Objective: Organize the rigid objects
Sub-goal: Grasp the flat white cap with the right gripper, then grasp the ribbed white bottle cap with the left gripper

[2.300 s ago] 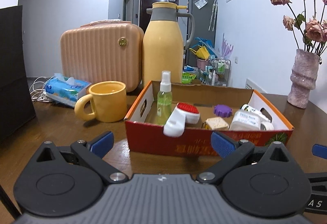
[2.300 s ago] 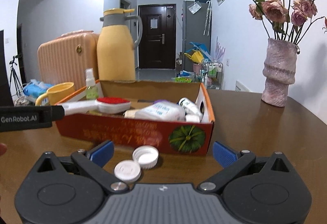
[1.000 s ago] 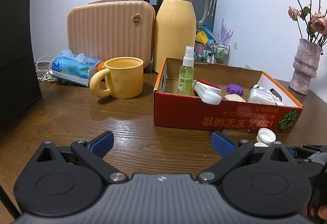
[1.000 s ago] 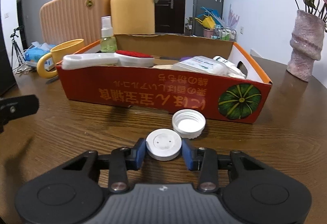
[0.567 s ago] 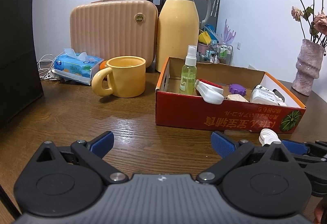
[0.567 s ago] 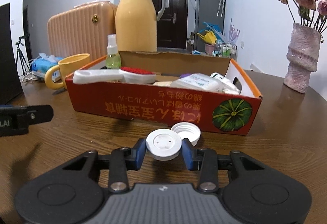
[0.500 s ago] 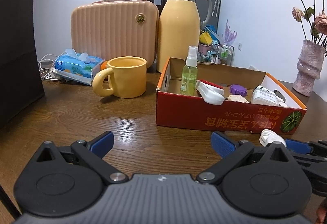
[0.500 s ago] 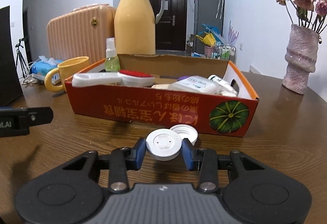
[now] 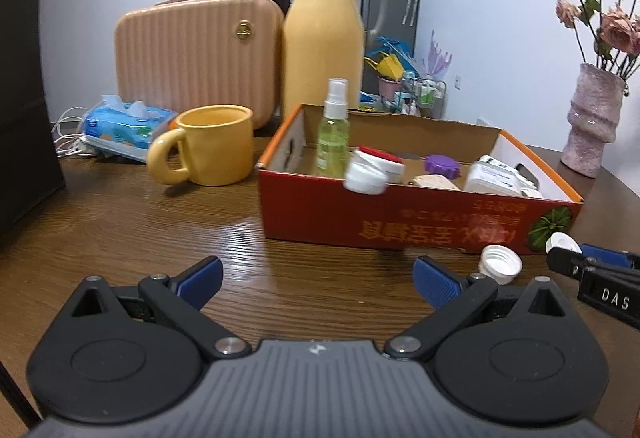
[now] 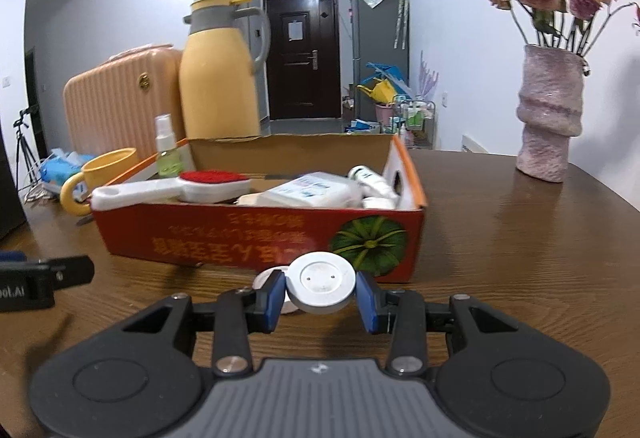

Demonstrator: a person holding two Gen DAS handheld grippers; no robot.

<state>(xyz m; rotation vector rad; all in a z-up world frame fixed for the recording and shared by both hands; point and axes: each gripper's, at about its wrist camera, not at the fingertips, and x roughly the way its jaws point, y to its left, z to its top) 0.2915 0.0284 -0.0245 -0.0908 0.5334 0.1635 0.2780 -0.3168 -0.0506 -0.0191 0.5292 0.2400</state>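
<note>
My right gripper (image 10: 321, 297) is shut on a white round lid (image 10: 321, 283) and holds it raised just in front of the red cardboard box (image 10: 264, 238). The held lid also shows in the left wrist view (image 9: 563, 241). A second white cap (image 9: 501, 263) lies open side up on the table by the box's near right corner. The box (image 9: 416, 222) holds a green spray bottle (image 9: 333, 134), a white brush with a red pad (image 10: 192, 187), a purple cap (image 9: 442, 164) and white bottles. My left gripper (image 9: 318, 274) is open and empty, left of the caps.
A yellow mug (image 9: 208, 150), a tissue pack (image 9: 124, 126), a peach case (image 9: 196, 54) and a yellow thermos jug (image 9: 323, 34) stand behind and left of the box. A pink vase with dried roses (image 10: 550, 114) stands at the right on the wooden table (image 9: 160, 238).
My right gripper closed on the white lid and has lifted it off the table toward the box. My left gripper stayed open and drifted slightly.
</note>
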